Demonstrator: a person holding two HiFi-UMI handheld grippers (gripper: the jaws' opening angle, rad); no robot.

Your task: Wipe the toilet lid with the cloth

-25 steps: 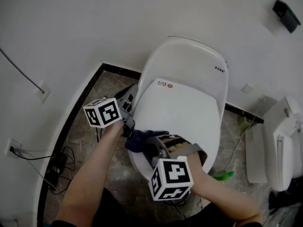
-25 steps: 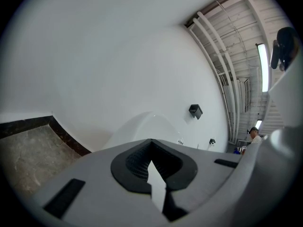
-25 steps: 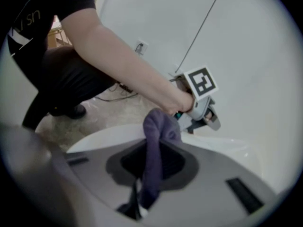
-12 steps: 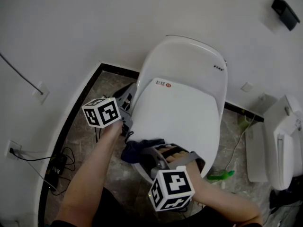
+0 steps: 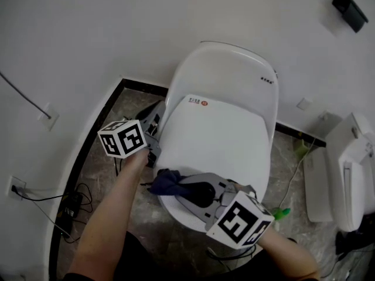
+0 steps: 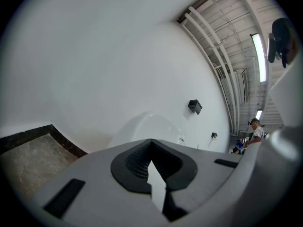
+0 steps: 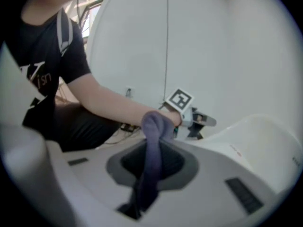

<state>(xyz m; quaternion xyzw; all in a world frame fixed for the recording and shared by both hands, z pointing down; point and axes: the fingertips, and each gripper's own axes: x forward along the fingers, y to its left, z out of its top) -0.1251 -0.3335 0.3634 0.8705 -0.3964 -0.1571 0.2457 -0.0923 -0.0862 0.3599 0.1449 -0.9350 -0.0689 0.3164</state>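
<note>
Right gripper [image 5: 177, 184]: jaws clamped on a dark blue cloth [image 5: 166, 179], which runs between the pads and bunches in a rounded fold beyond the tips. I hold this gripper low, pointing leftward across the front of the white toilet lid [image 5: 218, 138]. My right forearm enters from the lower right, with the marker cube [image 5: 240, 220] turned upward. Cloth: at the lid's front left edge; I cannot tell whether it presses on the surface. Left gripper [image 5: 153, 124]: jaws drawn together with only a thin sliver between the pads, nothing in them. It is held just beside the toilet's left flank, apart from the lid, pointing away from me over the brown stone floor [image 5: 111, 113]. Left hand [image 5: 136, 158]: wrapped round the handle, forearm running up from the lower left, separate from the right arm. Surroundings: black cables [image 5: 82, 195] on the floor at left; a second white fixture [image 5: 351, 168] at right.
</note>
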